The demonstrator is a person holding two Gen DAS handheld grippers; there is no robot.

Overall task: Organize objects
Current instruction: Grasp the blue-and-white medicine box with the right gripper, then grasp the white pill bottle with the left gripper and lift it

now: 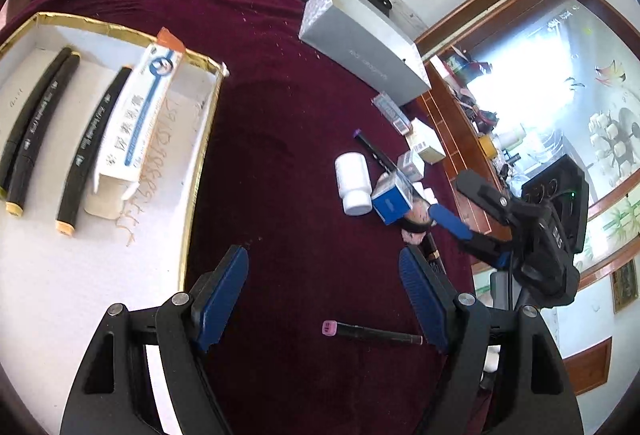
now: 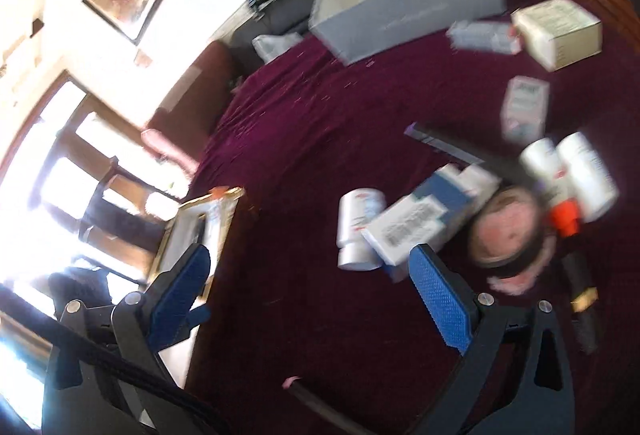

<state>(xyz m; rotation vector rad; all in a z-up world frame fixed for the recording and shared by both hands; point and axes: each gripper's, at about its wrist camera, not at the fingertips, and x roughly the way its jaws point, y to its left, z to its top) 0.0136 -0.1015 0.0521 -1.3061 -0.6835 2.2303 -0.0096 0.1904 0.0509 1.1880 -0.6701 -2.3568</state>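
Maroon cloth (image 1: 280,139) covers the table, with a gold-rimmed tray (image 1: 200,139) at its left side. Sorted so far, by the look of it: three black markers (image 1: 94,151) lying side by side in the tray, and a toothpaste box (image 1: 136,115) beside them. Left to sort, as judged from the layout: a pink-capped marker (image 1: 372,333) on the cloth just beneath the left gripper (image 1: 324,295), a purple-capped marker (image 1: 374,151), a white bottle (image 1: 354,183), a blue-and-white box (image 1: 394,201), and further small cartons near a large grey box (image 1: 360,43).

Left gripper: jaws spread, holding nothing, poised above the pink-capped marker. Right gripper (image 2: 316,295): jaws likewise spread and empty, hanging near the blue-and-white box and bottle cluster.

The task appears less than half done.

Hard to read: the right wrist view is motion-blurred, so labels and a round pinkish item (image 2: 508,231) cannot be identified. An orange-capped item (image 2: 564,217) is partly hidden behind bottles. The tray's left part is cut off by the frame edge.
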